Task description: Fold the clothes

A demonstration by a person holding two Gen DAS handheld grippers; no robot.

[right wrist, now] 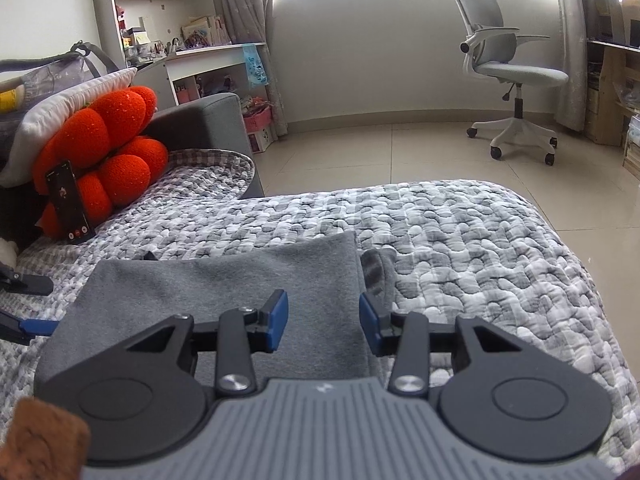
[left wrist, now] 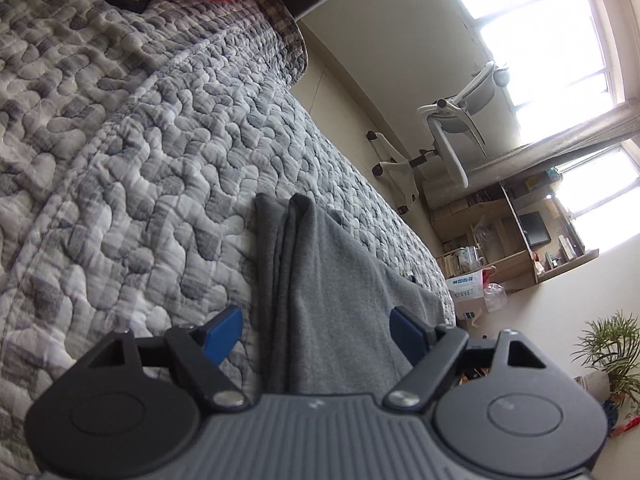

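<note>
A folded grey garment (right wrist: 224, 292) lies flat on the quilted grey bedspread (right wrist: 480, 240). My right gripper (right wrist: 323, 324) hovers open over the garment's right edge, nothing between its blue pads. In the left wrist view the same grey garment (left wrist: 328, 312) runs forward from the camera with its folded layers stacked along the left side. My left gripper (left wrist: 316, 336) is open and straddles the cloth without pinching it. The left gripper's fingertips (right wrist: 28, 326) show at the far left of the right wrist view, beside the garment's left edge.
An orange knitted cushion (right wrist: 108, 160) and a black phone (right wrist: 68, 204) lean at the bed's head by a grey sofa arm (right wrist: 208, 120). A white office chair (right wrist: 516, 72) stands on the tiled floor (right wrist: 400, 148) beyond the bed. Shelves, desk and a potted plant (left wrist: 612, 344) line the room.
</note>
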